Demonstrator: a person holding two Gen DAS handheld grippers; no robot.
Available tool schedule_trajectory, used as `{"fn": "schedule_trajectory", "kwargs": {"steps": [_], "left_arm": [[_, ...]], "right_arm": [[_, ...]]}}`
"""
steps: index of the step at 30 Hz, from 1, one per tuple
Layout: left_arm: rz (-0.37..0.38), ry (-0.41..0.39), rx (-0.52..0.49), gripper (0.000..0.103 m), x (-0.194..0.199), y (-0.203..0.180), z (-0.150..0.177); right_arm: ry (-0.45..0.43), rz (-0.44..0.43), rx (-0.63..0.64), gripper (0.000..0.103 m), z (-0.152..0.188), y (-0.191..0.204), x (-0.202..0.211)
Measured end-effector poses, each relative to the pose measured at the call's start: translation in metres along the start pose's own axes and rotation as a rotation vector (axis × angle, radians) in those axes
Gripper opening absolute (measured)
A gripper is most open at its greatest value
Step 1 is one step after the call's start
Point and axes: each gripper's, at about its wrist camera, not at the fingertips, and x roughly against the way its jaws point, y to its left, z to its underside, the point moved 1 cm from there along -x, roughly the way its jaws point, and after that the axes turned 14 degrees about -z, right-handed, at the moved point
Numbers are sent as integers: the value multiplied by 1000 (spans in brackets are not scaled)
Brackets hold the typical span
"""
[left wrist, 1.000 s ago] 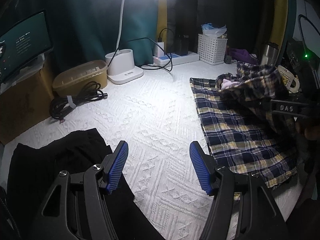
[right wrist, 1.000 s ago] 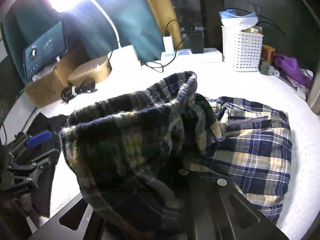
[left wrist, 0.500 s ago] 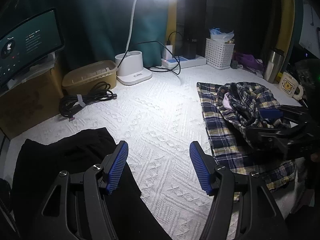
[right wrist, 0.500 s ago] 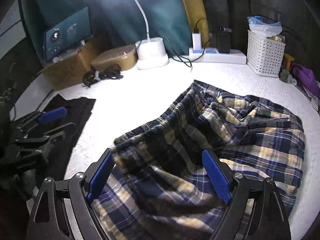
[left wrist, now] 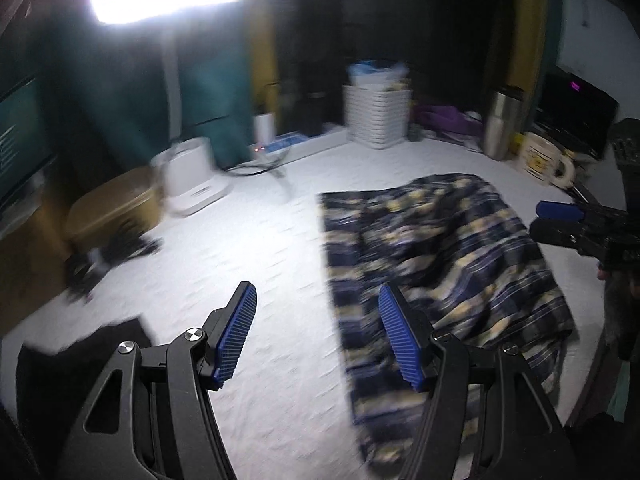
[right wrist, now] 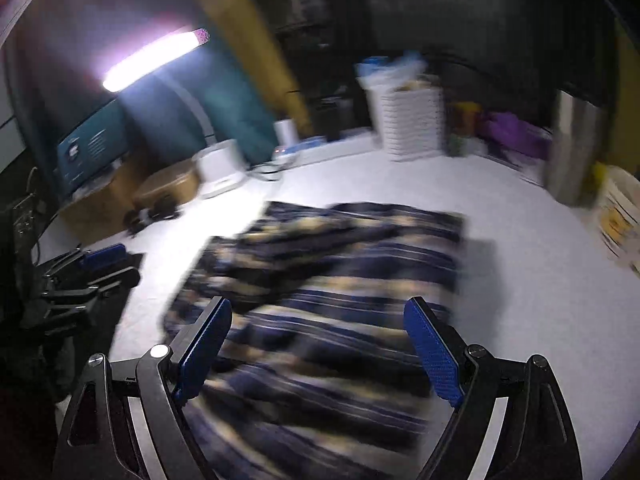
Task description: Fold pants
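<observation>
The plaid pants (right wrist: 320,300) lie folded on the white bench (left wrist: 260,240), both claws wide and empty (left claw (left wrist: 318,336), right claw (right wrist: 318,354)); next, probably another fold.

A white textured table cover (left wrist: 280,248) carries the plaid pants (left wrist: 444,248), a black garment (left wrist: 76,356), a white basket (left wrist: 378,116), a lamp base (left wrist: 192,176), a mug (left wrist: 544,156) and a steel tumbler (left wrist: 500,124).
</observation>
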Motion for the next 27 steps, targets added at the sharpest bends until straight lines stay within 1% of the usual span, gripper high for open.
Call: {"fn": "schedule_trajectory", "kwargs": {"steps": [4, 8, 9, 10, 12, 14, 16, 18, 19, 20, 21, 22, 23, 25, 27], "left_arm": [[33, 2, -64, 64, -20, -21, -17], [34, 7, -145, 64, -43, -36, -29], [34, 18, -158, 64, -49, -39, -32], [35, 25, -163, 64, -53, -40, -32], [54, 31, -174, 64, -60, -42, -35], [62, 30, -187, 64, -65, -46, -36], [72, 26, -195, 64, -67, -48, -37], [91, 22, -202, 63, -70, -51, -37], [96, 21, -207, 61, -71, -52, -37], [99, 18, -212, 55, -73, -53, -37], [107, 23, -216, 40, -75, -54, -37], [115, 36, -219, 32, -78, -54, -37], [116, 45, -219, 30, -81, -55, -38], [126, 48, -225, 17, -82, -56, -39], [134, 43, -216, 13, -81, -55, -44]], "right_arm": [[-27, 33, -39, 89, 4, -35, 14], [-46, 36, -18, 88, 2, -54, 17], [-44, 39, -10, 83, 0, -58, 15], [-37, 41, -2, 72, -3, -62, 11], [-27, 35, 22, 63, -9, -68, 3], [-10, 22, 48, 60, -17, -75, -11], [5, 18, 75, 53, -22, -79, -20], [15, 4, 107, 51, -29, -84, -29], [23, -4, 113, 46, -32, -87, -34], [38, -18, 116, 42, -36, -92, -40], [53, -35, 118, 37, -37, -94, -45], [72, -65, 121, 29, -38, -97, -51], [80, -79, 121, 24, -39, -98, -54], [93, -102, 127, 12, -41, -99, -57], [91, -103, 142, 10, -45, -96, -56]]}}
